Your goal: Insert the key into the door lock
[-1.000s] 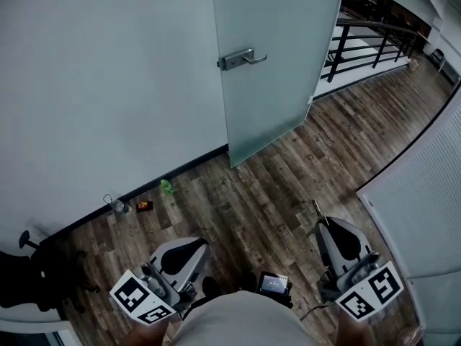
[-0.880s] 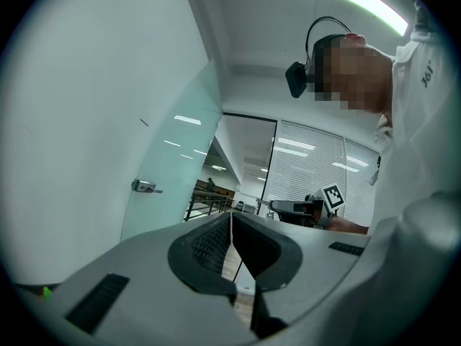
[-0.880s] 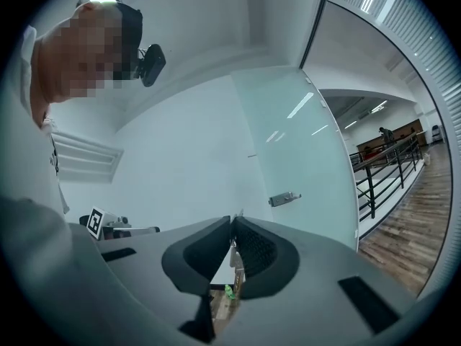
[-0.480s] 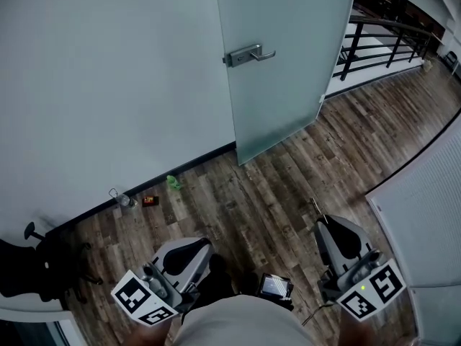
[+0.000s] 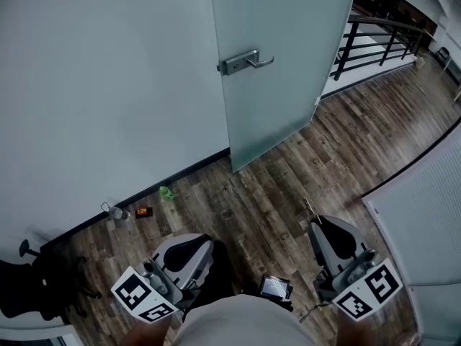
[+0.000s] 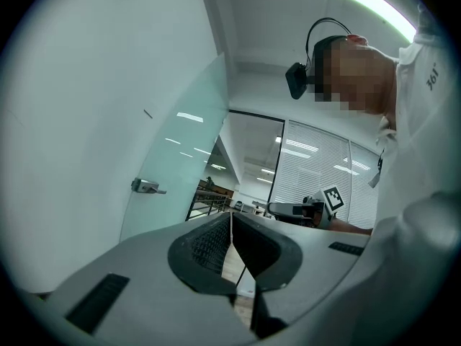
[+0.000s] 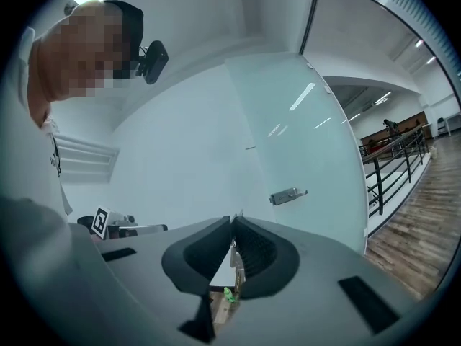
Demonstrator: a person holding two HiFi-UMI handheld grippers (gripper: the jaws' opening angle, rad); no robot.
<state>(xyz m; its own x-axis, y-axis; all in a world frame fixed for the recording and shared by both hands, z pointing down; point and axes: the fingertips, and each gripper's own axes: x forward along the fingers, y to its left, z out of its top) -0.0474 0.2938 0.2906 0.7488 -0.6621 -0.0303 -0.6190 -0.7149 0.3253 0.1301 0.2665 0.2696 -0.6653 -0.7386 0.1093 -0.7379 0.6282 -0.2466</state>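
Key [image 7: 234, 256] mostly hidden between the right gripper's [image 7: 232, 220] closed jaws, keyhole by the door handle [image 5: 245, 60] too small to make out, door [image 5: 288, 85] cut off at top, small floor litter [image 5: 166, 192] unidentifiable, chair [image 5: 29, 283] cropped left.

Head view looks steeply down onto the floor [image 5: 288, 171], glass door [image 5: 288, 85] ahead. Both gripper views look along their jaws toward it; all three share the door handle [image 5: 245, 60].

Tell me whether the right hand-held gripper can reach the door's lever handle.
Likely not from here: the right hand-held gripper, shut on the key, is well short of the lever handle; nothing stands between them.
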